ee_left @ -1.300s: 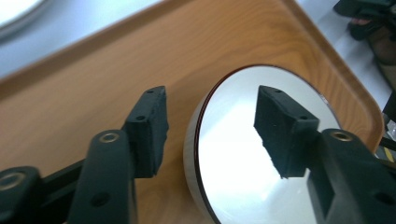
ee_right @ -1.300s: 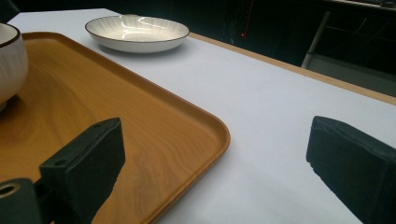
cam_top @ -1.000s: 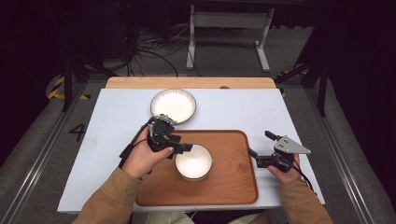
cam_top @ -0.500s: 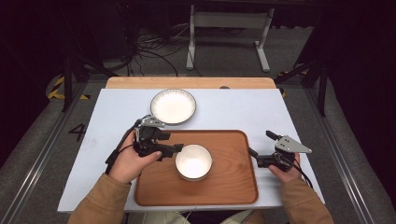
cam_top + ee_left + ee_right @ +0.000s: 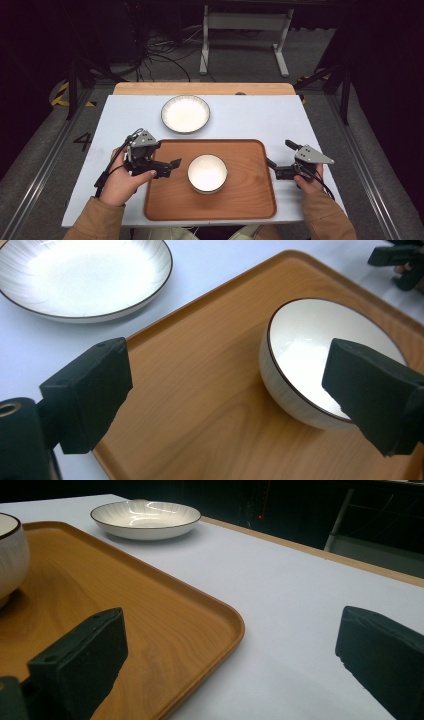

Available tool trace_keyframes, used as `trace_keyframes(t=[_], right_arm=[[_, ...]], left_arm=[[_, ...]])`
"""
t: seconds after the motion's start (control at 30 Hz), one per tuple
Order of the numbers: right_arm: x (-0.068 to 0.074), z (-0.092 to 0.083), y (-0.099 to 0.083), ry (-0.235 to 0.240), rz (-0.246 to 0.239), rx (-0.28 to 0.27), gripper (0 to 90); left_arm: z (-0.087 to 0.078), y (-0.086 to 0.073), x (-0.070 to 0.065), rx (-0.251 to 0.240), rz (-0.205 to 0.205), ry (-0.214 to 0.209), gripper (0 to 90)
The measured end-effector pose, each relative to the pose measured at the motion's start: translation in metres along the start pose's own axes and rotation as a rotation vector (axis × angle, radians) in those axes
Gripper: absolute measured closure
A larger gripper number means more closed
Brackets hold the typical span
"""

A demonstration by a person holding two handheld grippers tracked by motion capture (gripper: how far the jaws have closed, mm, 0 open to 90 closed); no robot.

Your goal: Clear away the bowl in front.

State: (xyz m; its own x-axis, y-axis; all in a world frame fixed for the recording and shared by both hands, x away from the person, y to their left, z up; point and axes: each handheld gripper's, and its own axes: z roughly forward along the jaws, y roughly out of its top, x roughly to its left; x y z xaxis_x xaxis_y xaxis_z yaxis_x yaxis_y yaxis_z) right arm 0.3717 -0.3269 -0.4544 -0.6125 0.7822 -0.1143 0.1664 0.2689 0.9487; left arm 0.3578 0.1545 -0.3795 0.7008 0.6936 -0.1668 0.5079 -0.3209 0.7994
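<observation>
Just right of the left gripper, jaws just opened and empty: bowl, probably glazed ceramic, rigid, slippery, fragile; take it by the rim.

The person wears tan sleeves on both forearms. Each hand carries black tongs: the left tongs and the right tongs each have 2 blocky matte-black jaws, a grey 3-cornered plate on top, and a thin black cable trailing back. A small brass-coloured ring sits at one jaw's base.
</observation>
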Motion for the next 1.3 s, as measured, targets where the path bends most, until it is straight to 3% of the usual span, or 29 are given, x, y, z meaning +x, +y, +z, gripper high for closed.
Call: trace_keyframes(t=[0.17,0.27,0.47,0.63,1.0,1.3], right_arm=[[0.001,0.0,0.0,0.004,-0.009,-0.001,1.4],[0.001,0.0,0.0,-0.002,-0.006,-0.001,1.3],[-0.001,-0.001,-0.001,-0.023,0.02,-0.012,0.5],[0.0,-0.001,-0.001,-0.011,0.007,-0.013,1.0],[0.001,-0.003,-0.001,0.01,-0.012,-0.034,1.3],[0.0,-0.009,-0.004,0.024,-0.011,-0.093,1.9]], left_arm=[[-0.008,-0.006,0.004,-0.047,0.012,0.004,4.1],[-0.012,-0.013,0.009,-0.08,-0.004,0.016,4.1],[-0.019,-0.025,0.017,-0.139,0.037,0.008,3.8],[-0.023,-0.037,0.024,-0.17,0.049,0.01,3.6],[-0.026,-0.059,0.036,-0.235,0.028,0.027,3.5],[-0.024,-0.079,0.048,-0.288,0.015,0.034,3.8]])
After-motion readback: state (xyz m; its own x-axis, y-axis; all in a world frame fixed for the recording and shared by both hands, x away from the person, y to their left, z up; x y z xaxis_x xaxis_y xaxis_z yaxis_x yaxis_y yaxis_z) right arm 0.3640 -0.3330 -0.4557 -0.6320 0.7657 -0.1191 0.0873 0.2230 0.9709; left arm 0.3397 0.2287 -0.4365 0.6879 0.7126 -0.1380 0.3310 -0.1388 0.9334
